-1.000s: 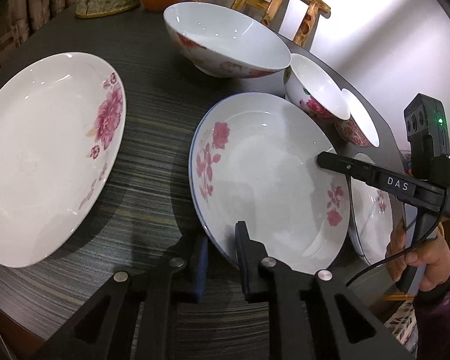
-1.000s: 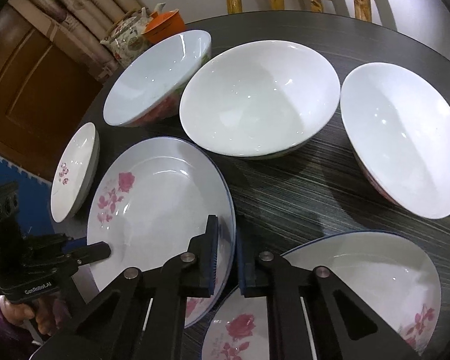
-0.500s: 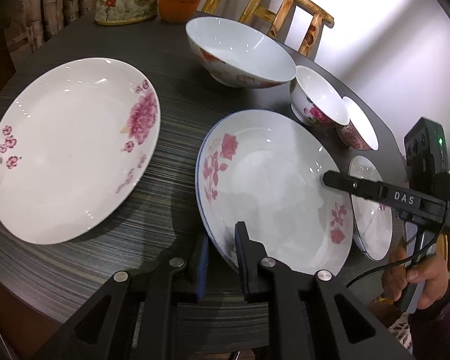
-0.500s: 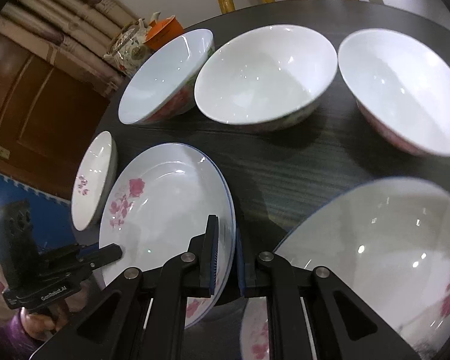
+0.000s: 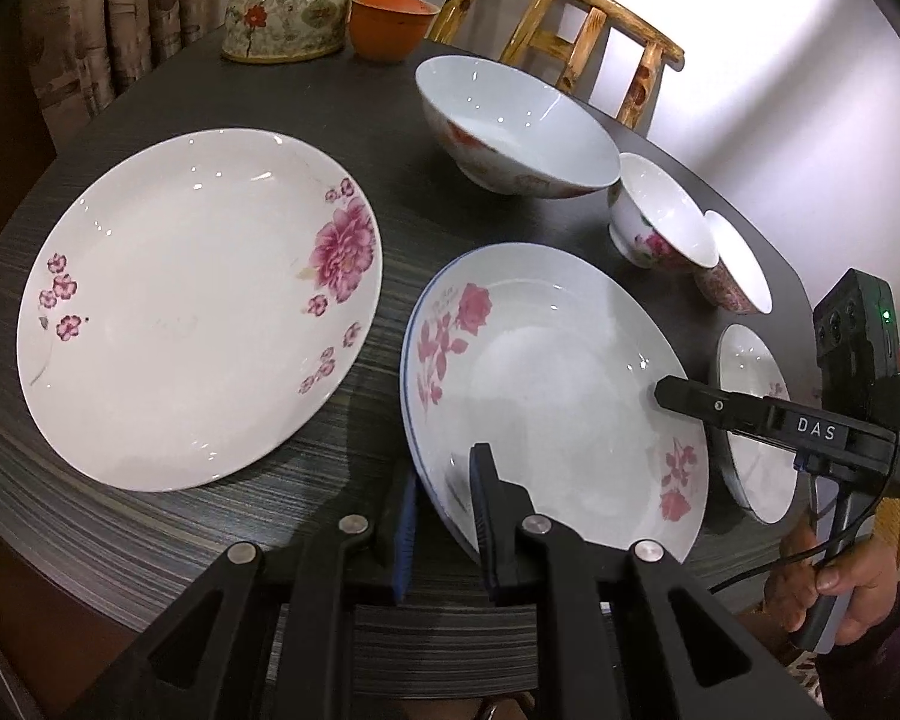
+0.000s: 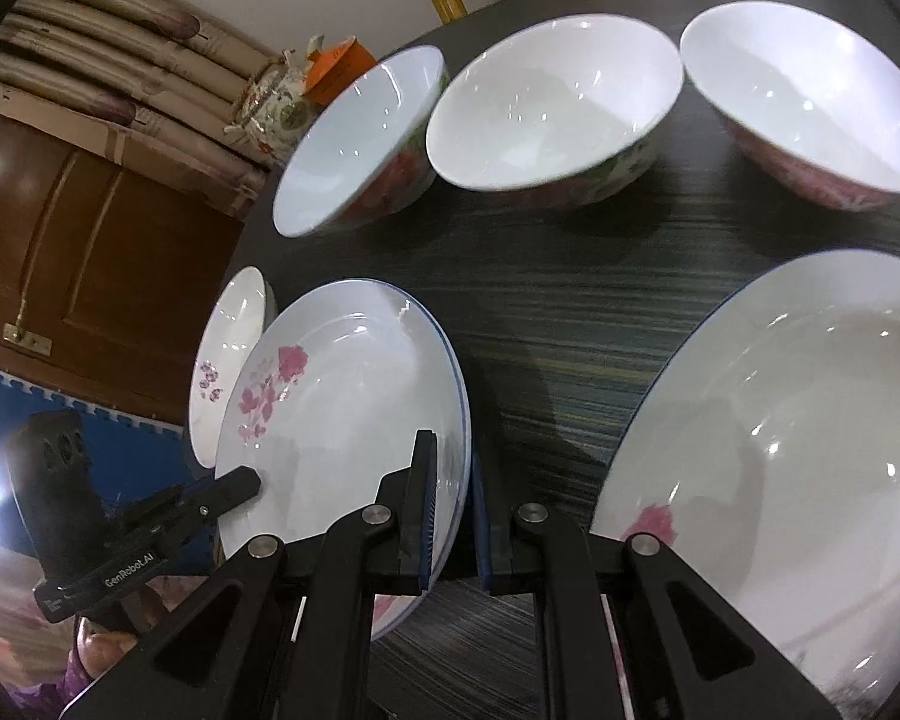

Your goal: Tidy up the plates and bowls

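Rose plate point(image 5: 546, 384): we are gripping its rim with both grippers, left point(image 5: 444, 516) and right point(image 6: 450, 516), fingers clenched; it is now rising off the bench point(image 5: 390, 120), ready for stacking.

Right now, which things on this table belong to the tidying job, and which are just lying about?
Job: blue-rimmed plate gripped by left claw and right claw; peony plate; big bowl; small bowls.
Lying about: teapot; orange cup; chair.

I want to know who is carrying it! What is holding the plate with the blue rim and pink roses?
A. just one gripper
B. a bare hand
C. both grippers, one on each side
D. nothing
C: the left gripper and the right gripper each pinch the rim of the rose plate, on opposite sides.
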Tool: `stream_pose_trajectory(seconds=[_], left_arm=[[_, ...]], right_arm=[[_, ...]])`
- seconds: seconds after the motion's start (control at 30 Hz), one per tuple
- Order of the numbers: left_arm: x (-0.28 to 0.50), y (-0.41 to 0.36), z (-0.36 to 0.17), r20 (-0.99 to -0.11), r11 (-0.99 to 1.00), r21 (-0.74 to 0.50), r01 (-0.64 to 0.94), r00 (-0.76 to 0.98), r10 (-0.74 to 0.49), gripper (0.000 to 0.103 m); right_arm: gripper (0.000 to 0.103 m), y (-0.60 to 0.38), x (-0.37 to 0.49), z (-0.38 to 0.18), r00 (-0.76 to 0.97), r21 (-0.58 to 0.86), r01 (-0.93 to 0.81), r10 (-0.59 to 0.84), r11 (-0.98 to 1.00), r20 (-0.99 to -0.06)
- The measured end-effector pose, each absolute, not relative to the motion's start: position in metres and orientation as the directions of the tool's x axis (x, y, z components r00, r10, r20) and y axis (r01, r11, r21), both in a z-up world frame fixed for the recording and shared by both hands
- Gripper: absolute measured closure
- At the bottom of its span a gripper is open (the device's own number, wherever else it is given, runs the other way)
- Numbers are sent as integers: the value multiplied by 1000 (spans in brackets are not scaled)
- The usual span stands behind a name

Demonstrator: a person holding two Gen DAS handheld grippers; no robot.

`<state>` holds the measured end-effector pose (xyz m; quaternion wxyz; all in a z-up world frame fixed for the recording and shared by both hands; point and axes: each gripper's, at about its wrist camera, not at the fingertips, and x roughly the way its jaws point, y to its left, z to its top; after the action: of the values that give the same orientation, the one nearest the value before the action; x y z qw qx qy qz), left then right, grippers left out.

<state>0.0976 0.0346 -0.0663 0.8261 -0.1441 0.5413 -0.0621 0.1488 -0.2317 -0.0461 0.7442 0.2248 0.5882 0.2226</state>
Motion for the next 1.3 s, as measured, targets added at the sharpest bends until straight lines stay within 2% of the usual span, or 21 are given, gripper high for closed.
stream_pose_trajectory(seconds=[0.23, 0.4, 0.47, 0.53, 0.63, 0.97, 1.3], left_arm=[[98, 36, -78, -884, 948, -311, -63, 386, -264, 87], [98, 36, -83, -888, 952, -300, -65, 384, -254, 87], [98, 37, -83, -890, 957, -283, -64, 391, -237, 87], [99, 38, -82, -887, 957, -284, -64, 395, -237, 87], [98, 38, -78, -878, 954, -295, -56, 410, -247, 87], [100, 48, -59, -862, 952, -300, -65, 446, -241, 87], [103, 77, -37, -842, 948, -300, -111, 498, -208, 87]], right_arm=[[91, -226, 149, -51, 186, 566, -96, 573, 819, -798], [79, -213, 151, -47, 190, 503, -161, 527, 849, -828], [79, -206, 152, -46, 196, 471, -186, 502, 863, -843], [81, -204, 151, -45, 205, 459, -188, 492, 868, -846], [92, -211, 150, -49, 203, 490, -156, 513, 858, -834], [92, -224, 144, -50, 209, 591, -68, 591, 804, -779], [92, -209, 152, -34, 228, 635, -82, 635, 768, -738]])
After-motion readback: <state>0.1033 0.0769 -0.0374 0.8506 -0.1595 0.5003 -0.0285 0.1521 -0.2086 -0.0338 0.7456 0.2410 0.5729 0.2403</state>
